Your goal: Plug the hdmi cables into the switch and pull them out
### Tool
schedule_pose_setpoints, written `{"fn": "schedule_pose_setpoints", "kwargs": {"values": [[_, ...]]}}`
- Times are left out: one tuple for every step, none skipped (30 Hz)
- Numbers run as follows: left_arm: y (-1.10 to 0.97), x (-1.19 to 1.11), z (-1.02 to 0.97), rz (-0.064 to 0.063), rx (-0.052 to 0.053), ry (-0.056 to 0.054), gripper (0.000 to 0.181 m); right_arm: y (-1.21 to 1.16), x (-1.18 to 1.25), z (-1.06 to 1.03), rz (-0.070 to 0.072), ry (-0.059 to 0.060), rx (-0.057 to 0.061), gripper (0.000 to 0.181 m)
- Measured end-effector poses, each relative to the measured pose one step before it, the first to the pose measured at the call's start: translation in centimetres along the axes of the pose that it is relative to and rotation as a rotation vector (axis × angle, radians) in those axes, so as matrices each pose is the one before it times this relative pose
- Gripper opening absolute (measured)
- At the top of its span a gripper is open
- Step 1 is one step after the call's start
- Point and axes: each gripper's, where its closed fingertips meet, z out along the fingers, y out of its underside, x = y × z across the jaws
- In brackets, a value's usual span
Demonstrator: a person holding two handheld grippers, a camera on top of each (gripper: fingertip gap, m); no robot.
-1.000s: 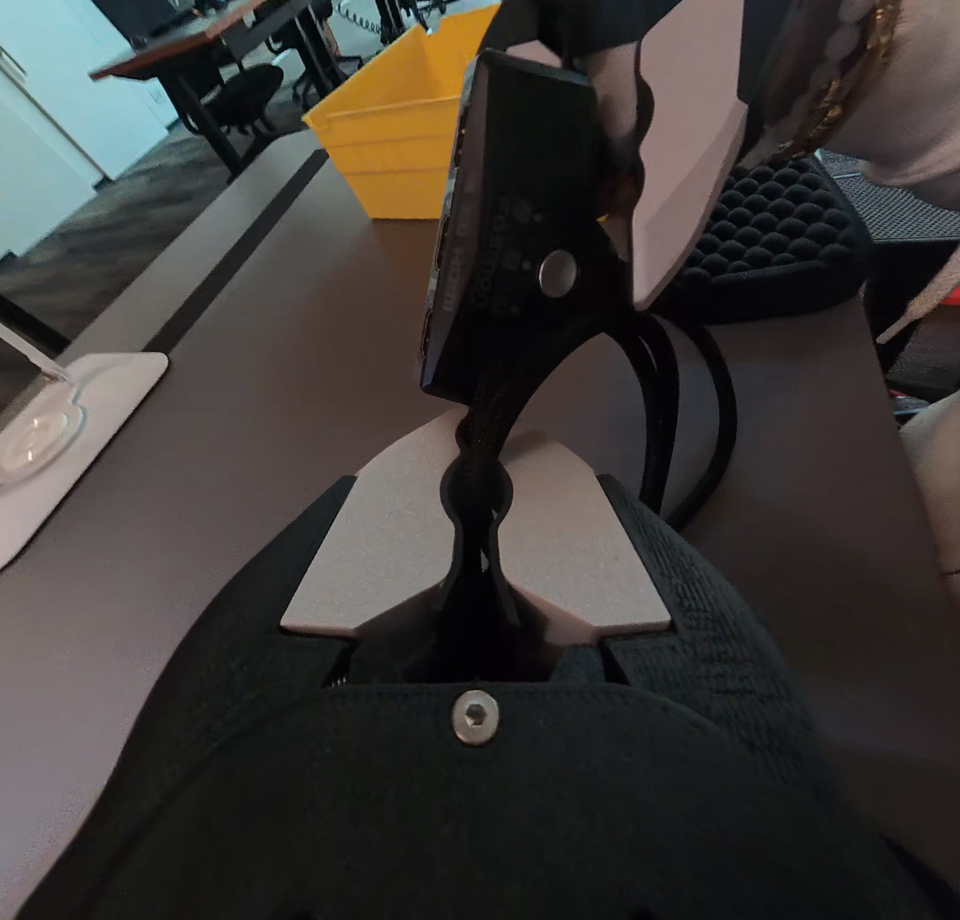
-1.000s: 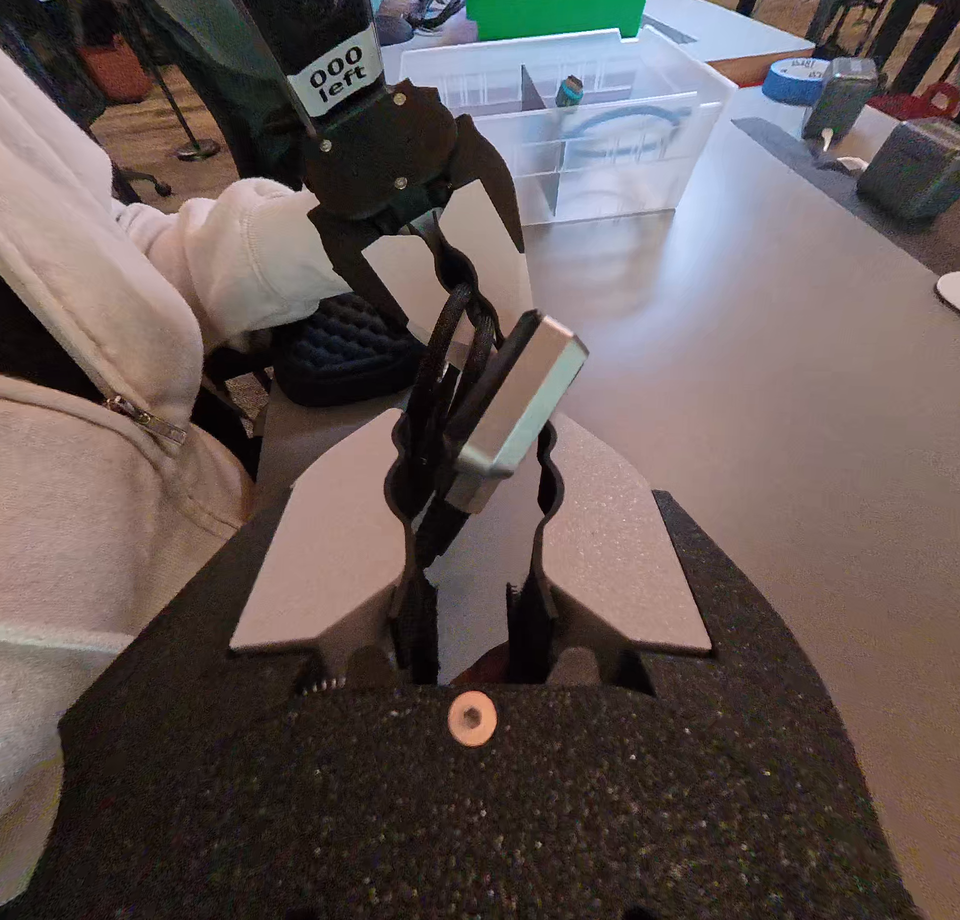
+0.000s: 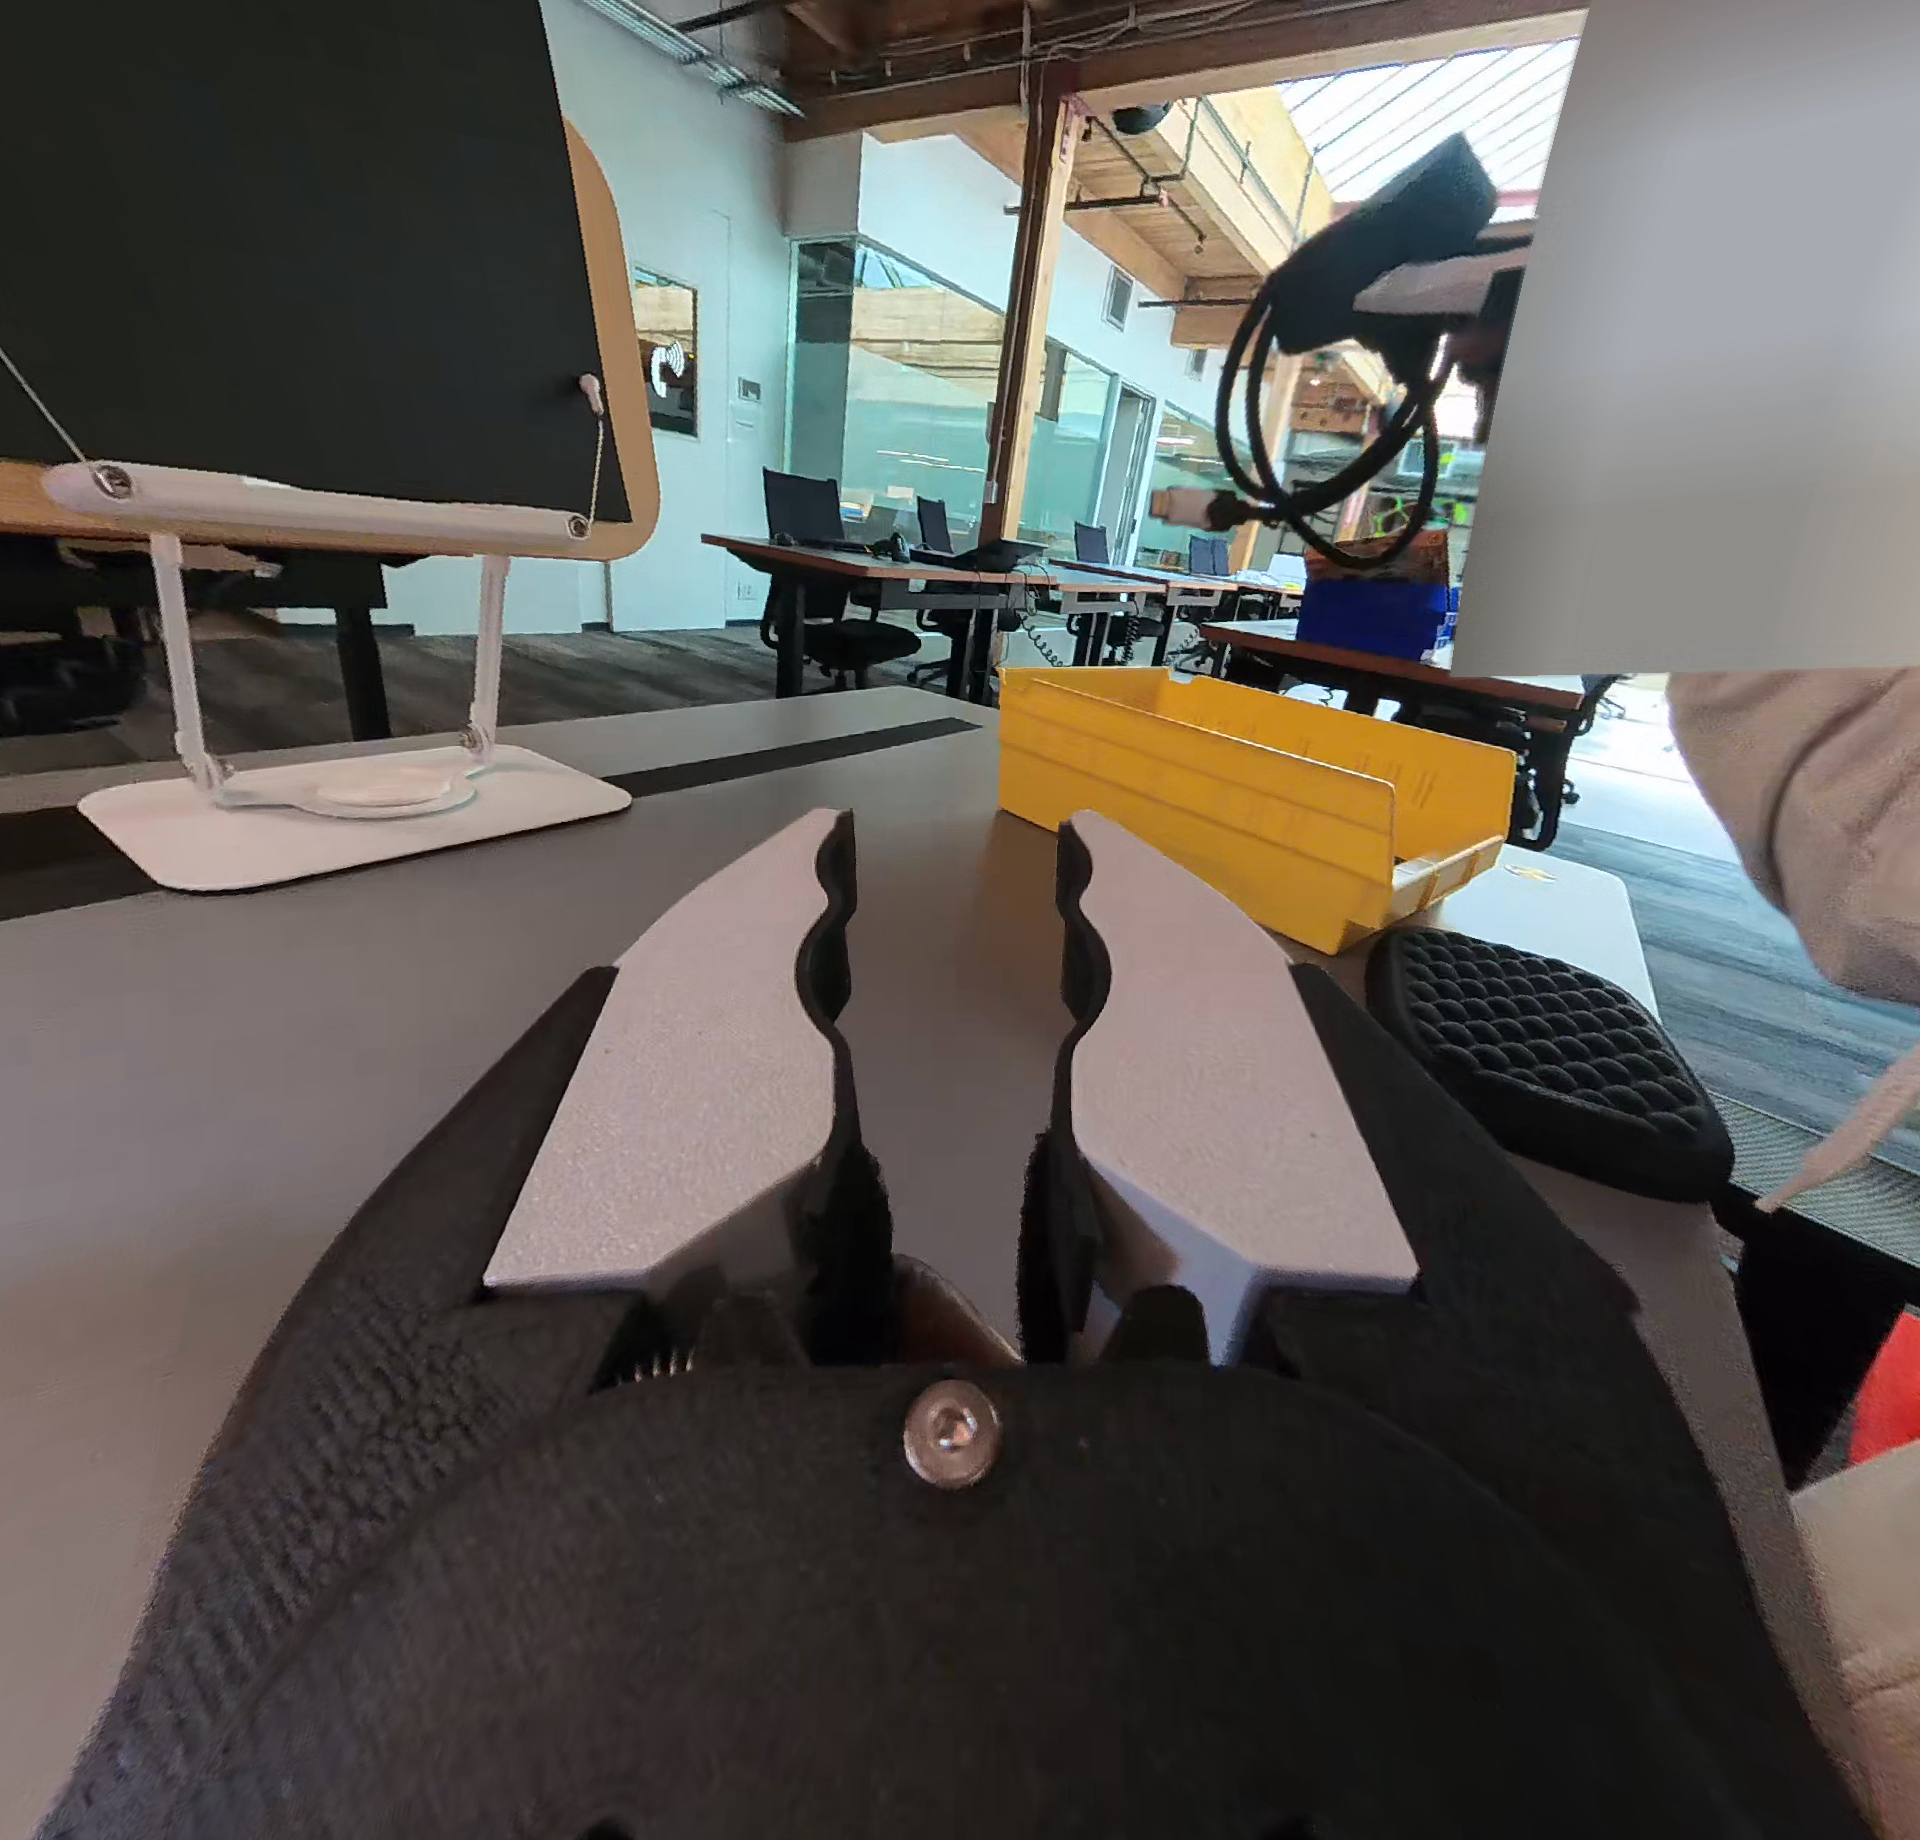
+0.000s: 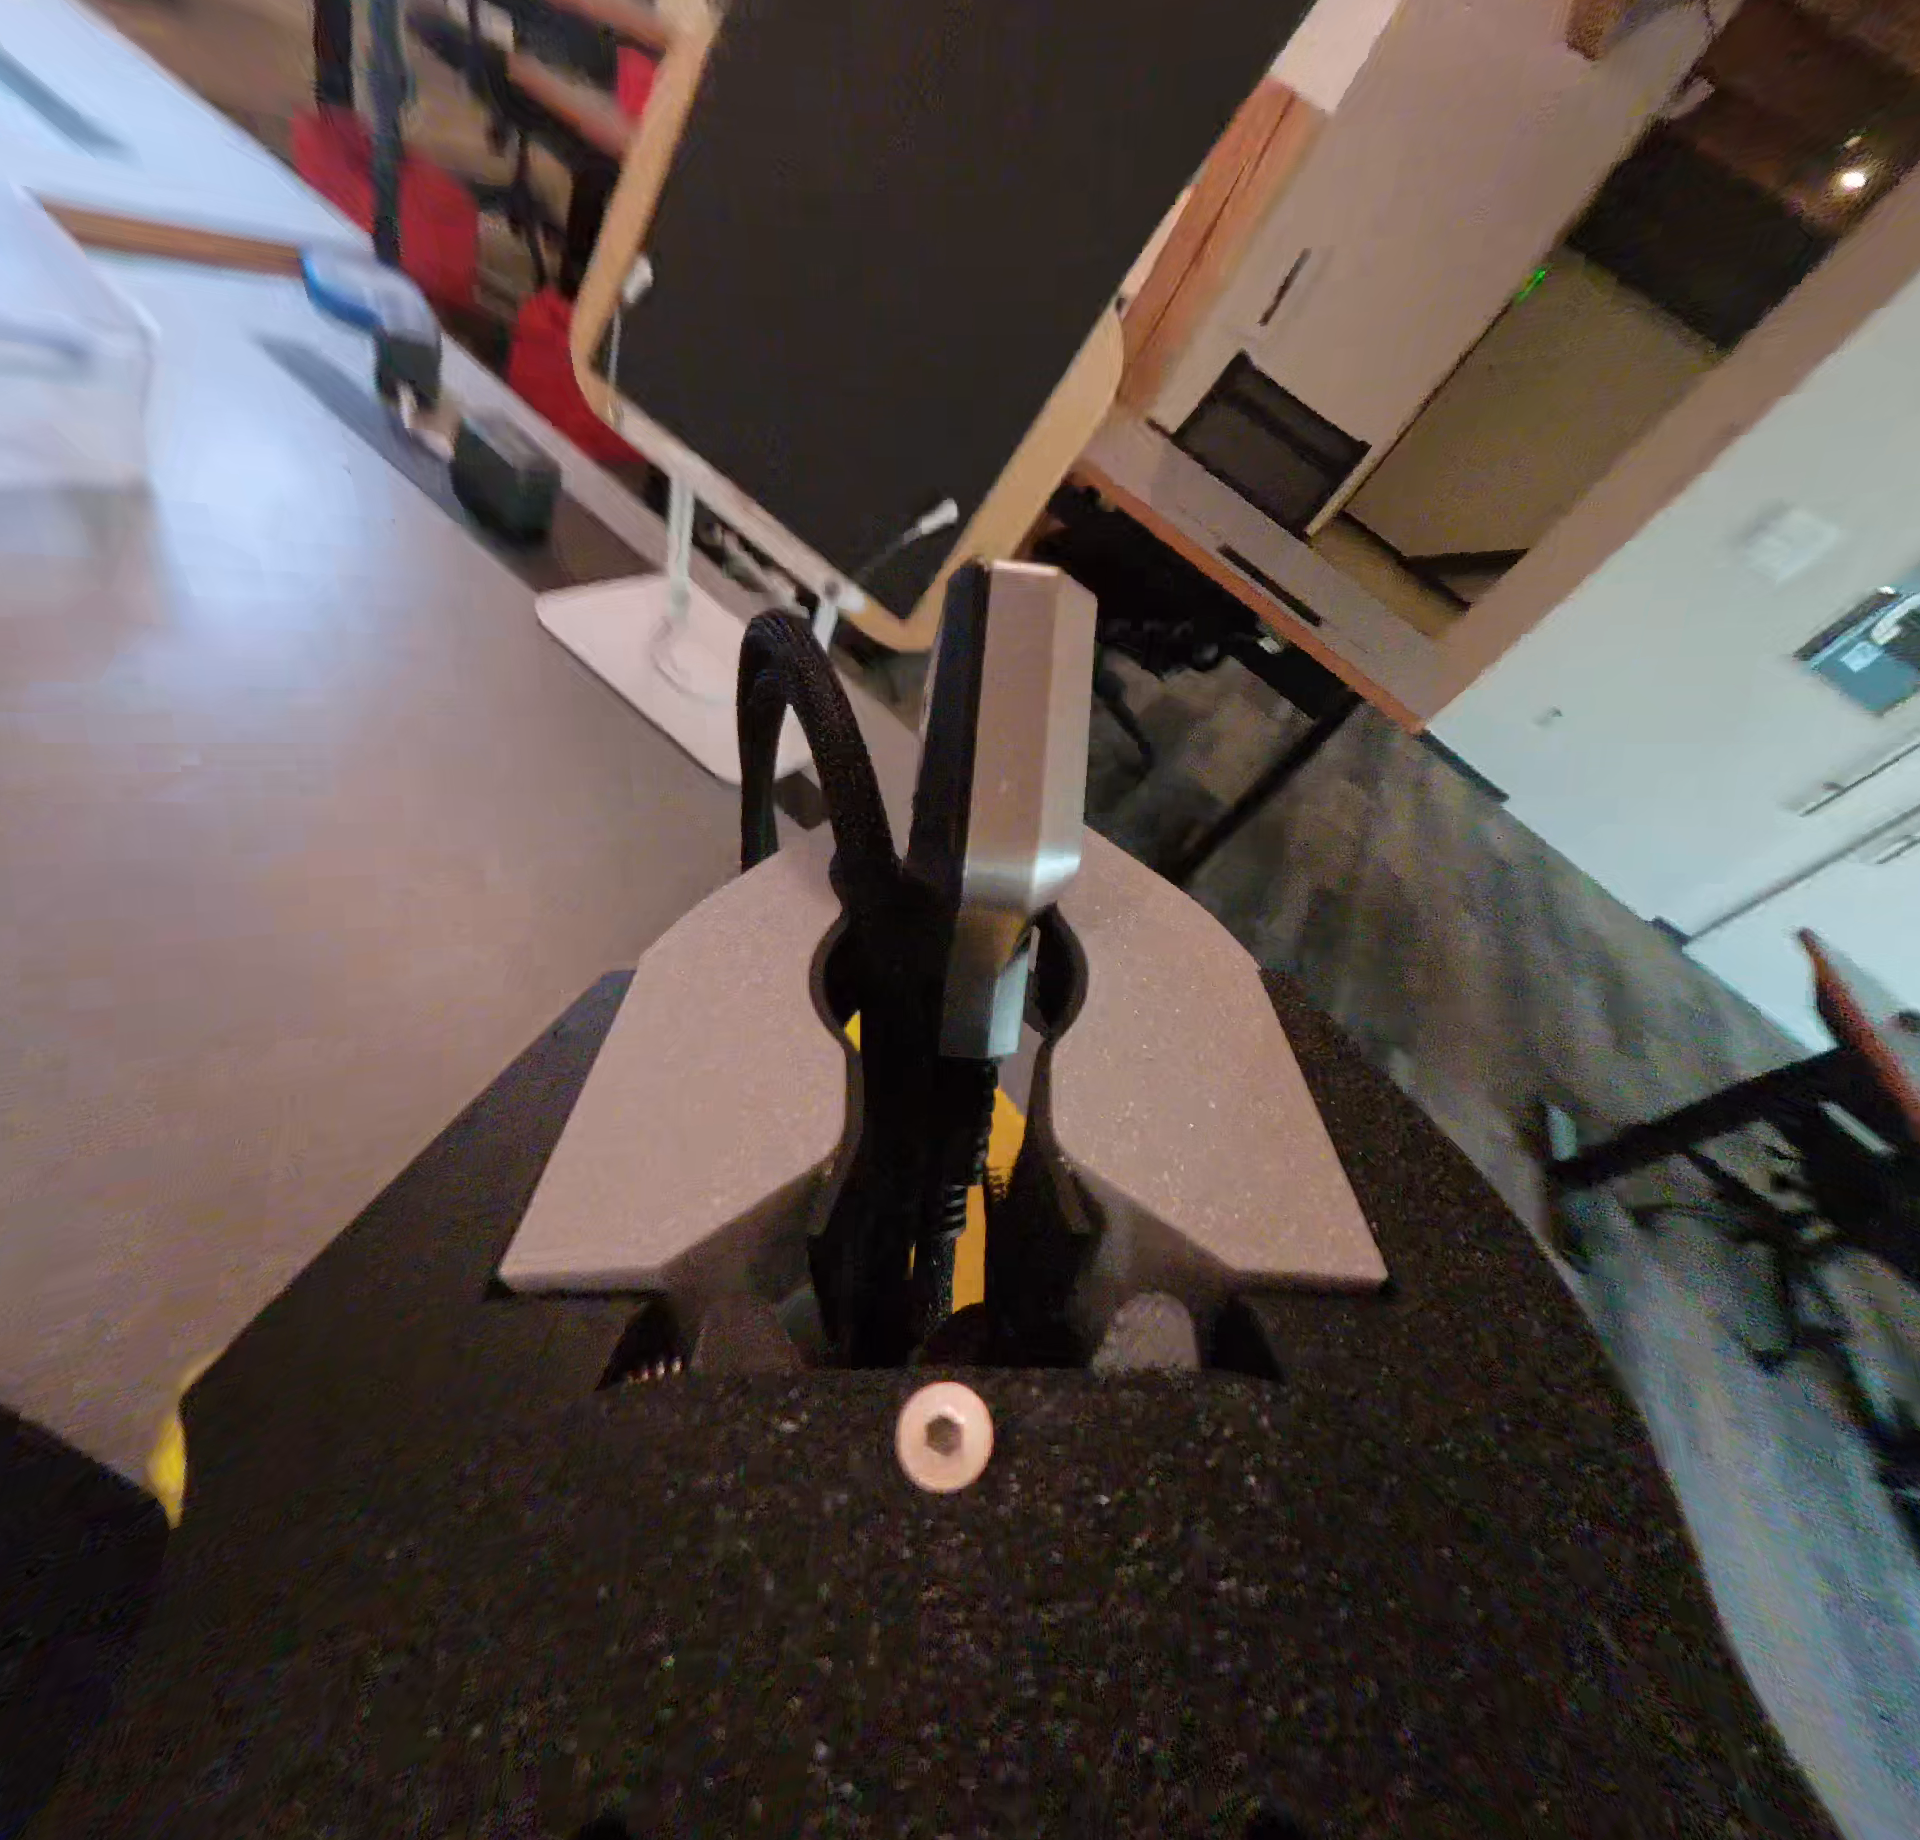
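My left gripper (image 3: 956, 845) is open and empty, low over the dark table (image 3: 312, 1063). My right gripper (image 4: 951, 886) is shut on the switch (image 4: 1023, 741), a slim box with a silver edge and black face that stands up between its fingers. Black braided HDMI cables (image 4: 800, 710) loop out beside the switch and run down through the jaws. In the left wrist view the switch (image 3: 1382, 232) hangs high at the upper right, its cables (image 3: 1340, 440) looping below with one plug end (image 3: 1195, 507) free. A blurred patch hides most of the right gripper there.
A yellow bin (image 3: 1247, 803) stands ahead on the table, with a black mesh pad (image 3: 1538, 1052) to its right. A dark screen (image 3: 291, 211) on a white stand (image 3: 353, 814) is at the left and also shows in the right wrist view (image 4: 935, 232). A person's sleeve (image 3: 1808, 803) is at the right.
My left gripper has let go of the cable, opened and drawn back low over the table. My right gripper has lifted the switch and cables high and turned toward the screen.
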Motion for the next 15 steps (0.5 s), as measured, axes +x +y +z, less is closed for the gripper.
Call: {"fn": "schedule_pose_setpoints", "kwargs": {"values": [[0.183,-0.006,0.061,-0.0047,-0.0073,0.0039,0.037,1.402,1.264,0.517,-0.0992,-0.0294,-0.0619,0.030],[0.197,0.136,0.076,-0.0060,-0.0085,0.0107,0.037,1.756,0.601,0.866,-0.1072,-0.0550,-0.0517,0.030],[0.192,0.167,0.082,-0.0008,-0.0087,0.0091,0.037,1.859,0.065,1.136,-0.0691,-0.0725,-0.0349,0.030],[0.206,0.126,0.066,0.0076,-0.0098,0.0041,0.037,1.868,-0.187,1.304,-0.0036,-0.0823,-0.0289,0.030],[0.202,0.069,0.060,0.0129,-0.0109,-0.0004,0.037,1.751,-0.245,1.345,0.0207,-0.0831,-0.0231,0.030],[0.154,0.012,0.044,0.0129,-0.0096,-0.0027,0.037,1.506,-0.020,1.327,0.0112,-0.0585,-0.0098,0.030],[0.098,-0.003,0.037,0.0096,-0.0060,-0.0028,0.036,1.270,0.109,1.274,0.0004,-0.0390,0.0015,0.031],[0.050,-0.025,0.008,0.0047,-0.0026,-0.0016,0.036,0.967,0.210,1.202,0.0084,-0.0251,0.0134,0.031],[0.043,-0.040,-0.005,-0.0013,-0.0005,-0.0008,0.036,0.727,0.087,1.105,0.0133,-0.0308,0.0217,0.031],[0.013,-0.058,-0.011,-0.0053,0.0006,-0.0007,0.036,0.593,0.074,0.986,0.0178,-0.0314,0.0233,0.030],[0.006,-0.087,-0.020,-0.0062,0.0015,-0.0013,0.036,0.538,0.208,0.896,0.0308,-0.0270,0.0180,0.031],[-0.006,-0.109,-0.009,-0.0062,0.0017,-0.0027,0.035,0.529,0.240,0.805,0.0360,-0.0274,0.0109,0.031],[0.012,-0.098,0.001,-0.0060,0.0005,-0.0027,0.035,0.524,0.211,0.713,0.0348,-0.0280,0.0086,0.031],[0.021,-0.055,0.003,-0.0044,-0.0008,0.0001,0.035,0.580,0.153,0.646,0.0336,-0.0289,0.0027,0.031],[0.026,-0.001,0.006,-0.0016,-0.0014,0.0016,0.034,0.632,0.114,0.567,0.0231,-0.0228,-0.0051,0.031]]}}
